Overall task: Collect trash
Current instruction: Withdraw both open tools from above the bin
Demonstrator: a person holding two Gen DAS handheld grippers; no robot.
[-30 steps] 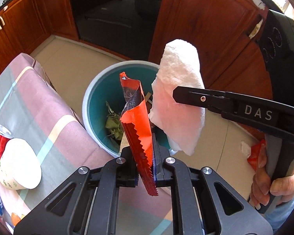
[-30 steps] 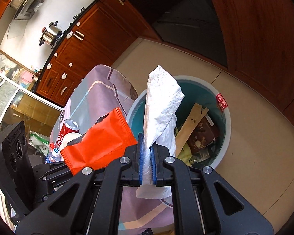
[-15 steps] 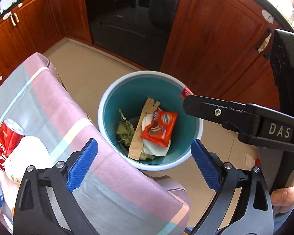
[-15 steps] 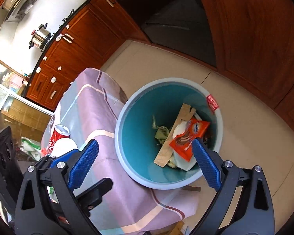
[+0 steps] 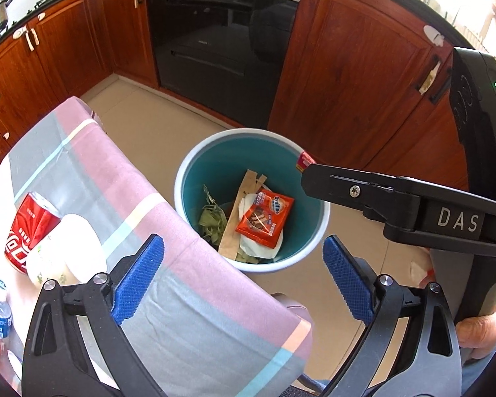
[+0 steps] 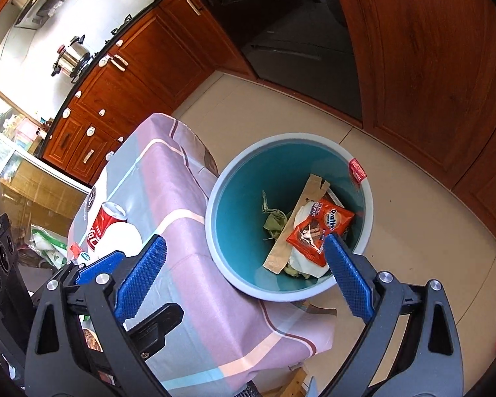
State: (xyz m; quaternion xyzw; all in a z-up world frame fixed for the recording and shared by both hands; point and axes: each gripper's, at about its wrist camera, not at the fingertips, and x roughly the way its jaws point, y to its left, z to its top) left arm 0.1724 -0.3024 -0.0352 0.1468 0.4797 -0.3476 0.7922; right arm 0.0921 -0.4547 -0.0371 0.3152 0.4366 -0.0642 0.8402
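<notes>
On the cloth-covered surface (image 5: 92, 178) at left we note a red can (image 5: 29, 228). Our left hand-held gripper (image 5: 243, 279) and right hand-held gripper (image 6: 244, 274) gape wide, empty. Right: teal bin (image 5: 317, 228) on the floor, orange wrapper (image 5: 264, 216) atop white tissue (image 5: 259, 248) inside.

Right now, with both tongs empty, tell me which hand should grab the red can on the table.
Left, probably. The left tongs hang open over the tablecloth, and the red can lies just off their left finger. The right tongs are open too, but nearer the bin.
</notes>
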